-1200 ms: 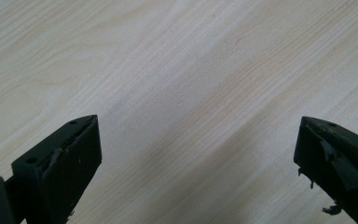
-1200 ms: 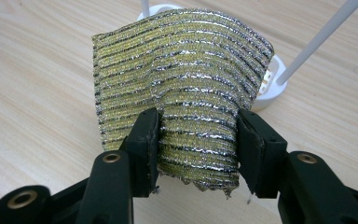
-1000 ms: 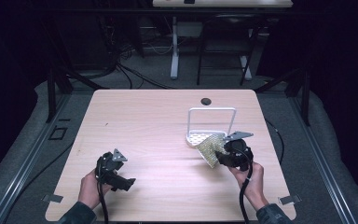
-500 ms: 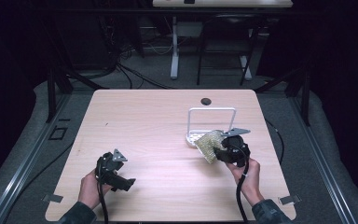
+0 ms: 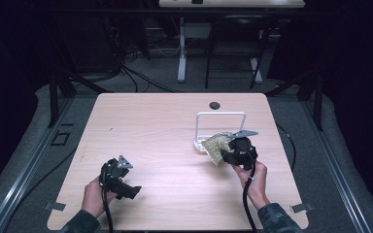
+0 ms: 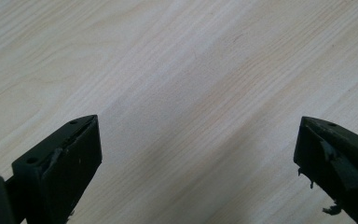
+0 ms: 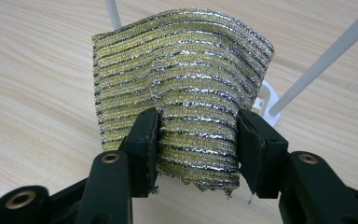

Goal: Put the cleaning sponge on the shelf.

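Gold-silver ribbed scouring cloth (image 7: 177, 88) clamped in right tool (image 7: 193, 149), held just near side of white wire rack (image 5: 221, 115), right-centre of worktop (image 5: 155, 126). Likely step: hang cloth over rack bar. Lift above bar first, keep grip firm. Left tool (image 6: 196, 154) jaws apart, nothing between, near-left. Free room left, far; right edge near.

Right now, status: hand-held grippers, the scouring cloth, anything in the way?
Right hand-held gripper shut on gold-silver scouring cloth, held up before white rack. Left hand-held gripper open over bare table. Nothing in the way.
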A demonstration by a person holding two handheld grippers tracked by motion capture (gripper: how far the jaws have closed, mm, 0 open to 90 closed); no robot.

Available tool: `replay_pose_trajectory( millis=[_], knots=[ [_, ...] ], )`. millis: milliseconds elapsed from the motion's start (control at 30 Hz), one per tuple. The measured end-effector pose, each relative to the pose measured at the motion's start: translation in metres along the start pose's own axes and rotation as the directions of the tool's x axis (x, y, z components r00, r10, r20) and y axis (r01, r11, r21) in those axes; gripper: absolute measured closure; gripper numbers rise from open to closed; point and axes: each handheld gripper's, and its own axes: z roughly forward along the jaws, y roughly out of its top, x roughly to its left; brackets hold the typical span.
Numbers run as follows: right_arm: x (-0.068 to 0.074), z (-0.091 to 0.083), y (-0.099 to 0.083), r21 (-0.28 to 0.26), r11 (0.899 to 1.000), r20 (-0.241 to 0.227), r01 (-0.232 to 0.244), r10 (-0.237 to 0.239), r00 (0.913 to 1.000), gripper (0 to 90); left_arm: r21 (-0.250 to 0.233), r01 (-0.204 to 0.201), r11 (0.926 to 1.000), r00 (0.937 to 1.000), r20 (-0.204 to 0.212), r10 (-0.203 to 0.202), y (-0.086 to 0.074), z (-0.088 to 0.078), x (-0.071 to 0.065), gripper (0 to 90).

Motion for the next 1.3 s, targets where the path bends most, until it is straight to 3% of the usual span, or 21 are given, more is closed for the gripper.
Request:
replay_pose_trajectory(
  millis=[500,900,1300],
  knots=[
    [0.004,0.020,0.008,0.004,1.000,0.059,-0.007,0.007,0.9982,51.6,-0.006,0.005,1.0000,1.0000,-0.005,-0.005,0.000,-0.001,0.000,1.0],
    [0.003,0.037,0.016,0.014,0.992,0.071,-0.123,0.122,0.9900,50.5,-0.011,0.005,0.9999,1.0000,-0.004,-0.005,0.000,-0.002,-0.001,1.1],
    [0.009,0.047,0.022,-0.002,0.991,0.101,-0.132,0.132,0.9861,50.2,-0.018,0.006,0.9998,0.9999,-0.008,-0.006,0.000,-0.003,0.000,1.2]
  ],
)
